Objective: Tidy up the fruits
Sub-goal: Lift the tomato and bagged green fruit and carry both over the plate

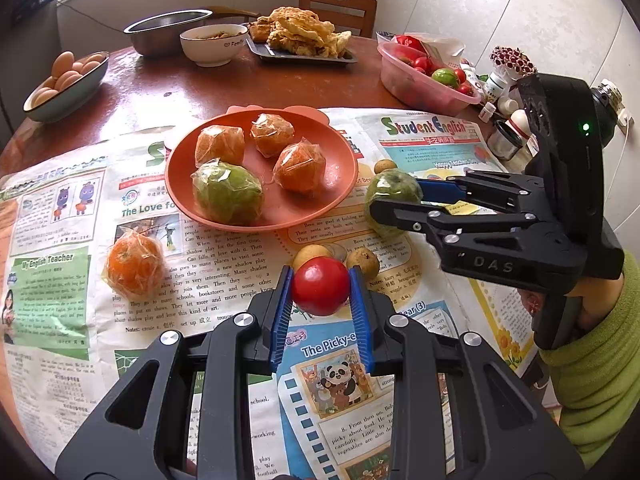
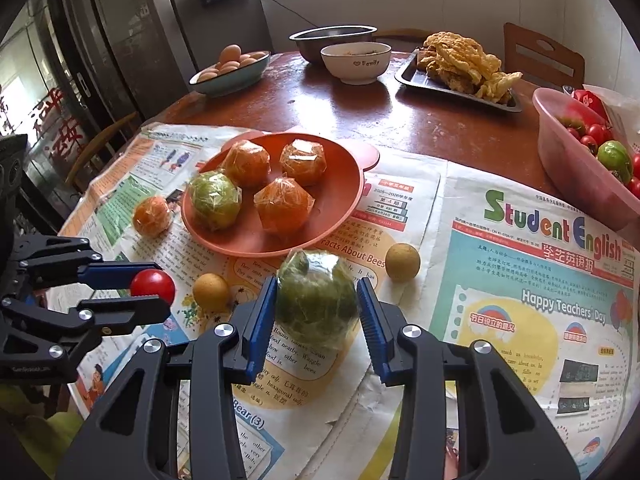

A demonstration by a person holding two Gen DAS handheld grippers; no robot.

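Red tomato (image 1: 320, 286) glossy, round; green fruit (image 2: 316, 298) film-wrapped

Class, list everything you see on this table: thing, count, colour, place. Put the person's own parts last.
plate: one, orange, on newspaper
wrapped oranges: three on plate, one beside it
wrapped green fruit: one on plate, one in right gripper
tomato: one, red, in left gripper
small brown fruits: about three, on newspaper
newspaper: covers near table
eggs: tan, in far bowl
white bowl: one, far
fried food tray: one, far
pink tub: tomatoes inside
left gripper: black, blue pads
right gripper: same
sleeve: green
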